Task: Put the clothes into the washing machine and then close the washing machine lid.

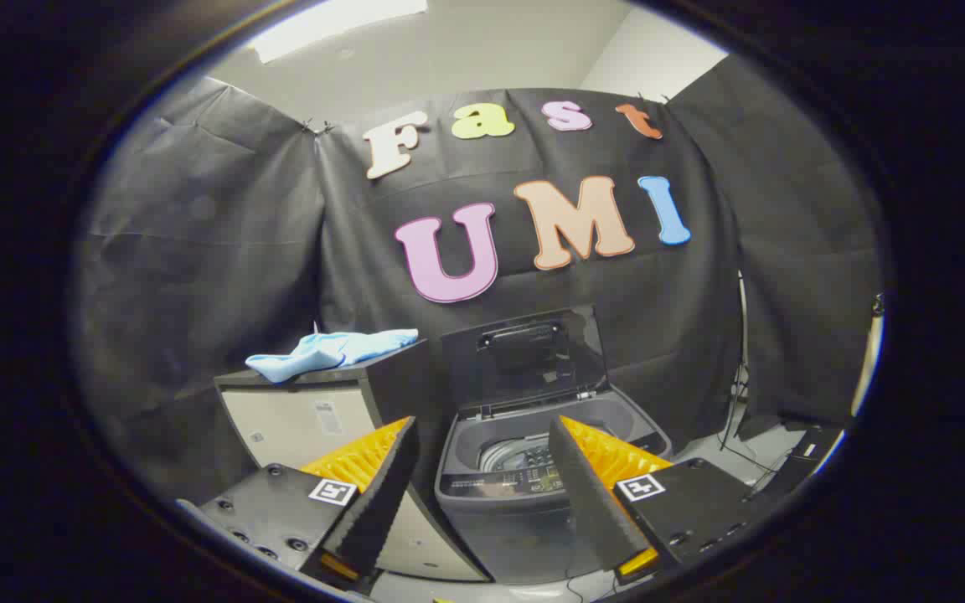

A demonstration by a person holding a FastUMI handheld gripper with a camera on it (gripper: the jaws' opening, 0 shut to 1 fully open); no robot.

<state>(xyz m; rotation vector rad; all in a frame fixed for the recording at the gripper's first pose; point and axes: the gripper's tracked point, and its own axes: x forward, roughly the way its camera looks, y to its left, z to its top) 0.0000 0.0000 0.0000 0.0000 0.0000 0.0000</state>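
Note:
A light blue cloth lies crumpled on top of a white cabinet, beyond my left finger. To its right stands a grey top-loading washing machine, with its dark lid raised upright at the back and the steel drum showing inside. My gripper is open, held back from both; the washer's front panel shows in the gap between the fingers and nothing is held.
Black cloth walls close the booth behind and on both sides. A thin stand with cables rises at the right of the washer, and a dark flat object lies on the pale floor there.

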